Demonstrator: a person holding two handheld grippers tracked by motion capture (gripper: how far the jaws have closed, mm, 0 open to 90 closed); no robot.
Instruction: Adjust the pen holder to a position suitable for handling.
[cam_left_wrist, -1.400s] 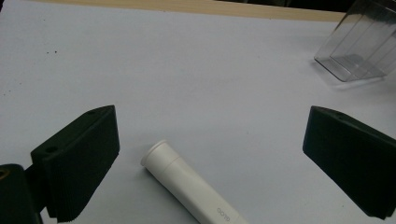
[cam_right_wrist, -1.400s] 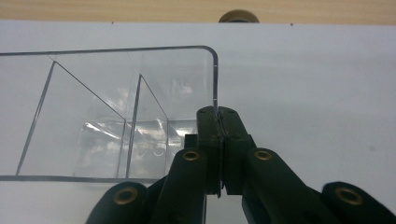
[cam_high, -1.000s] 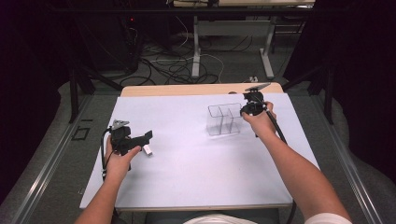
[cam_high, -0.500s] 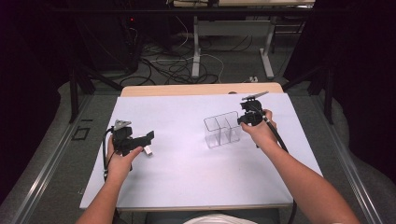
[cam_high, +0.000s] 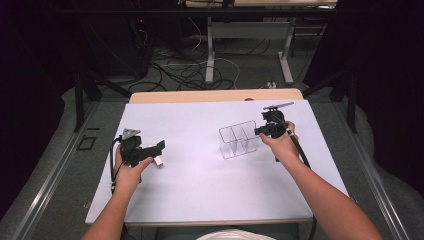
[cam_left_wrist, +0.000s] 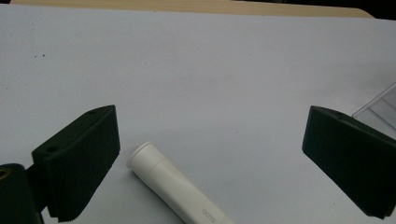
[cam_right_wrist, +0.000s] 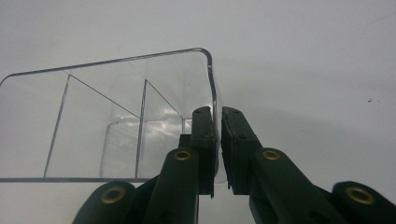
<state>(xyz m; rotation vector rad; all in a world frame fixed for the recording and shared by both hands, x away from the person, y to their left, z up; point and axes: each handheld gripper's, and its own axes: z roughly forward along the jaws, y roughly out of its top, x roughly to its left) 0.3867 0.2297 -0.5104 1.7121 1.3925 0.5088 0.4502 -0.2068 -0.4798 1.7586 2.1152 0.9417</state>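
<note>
Near the table's right edge, the right gripper (cam_right_wrist: 217, 154) pinches the wall of the clear 3-compartment organizer (cam_high: 239, 139), jaws just easing, while the wide-open left gripper (cam_left_wrist: 210, 158), holding nothing, straddles the white tube (cam_left_wrist: 177, 186), which likely needs grasping next.

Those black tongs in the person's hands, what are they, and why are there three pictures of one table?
No robot here: a person holds a pair of hand tongs in each hand. One camera looks down from above the table; one more rides on each pair, looking along its jaws.

From above, the left tongs hang over the white sheet that covers the table. In their own view the jaws stand wide apart, with a white tube lying between them, untouched.

The right tongs are at the clear divided box. Their own view shows the two jaws either side of the box's end wall, pinching it; they have just eased open a little. The compartments look empty.
</note>
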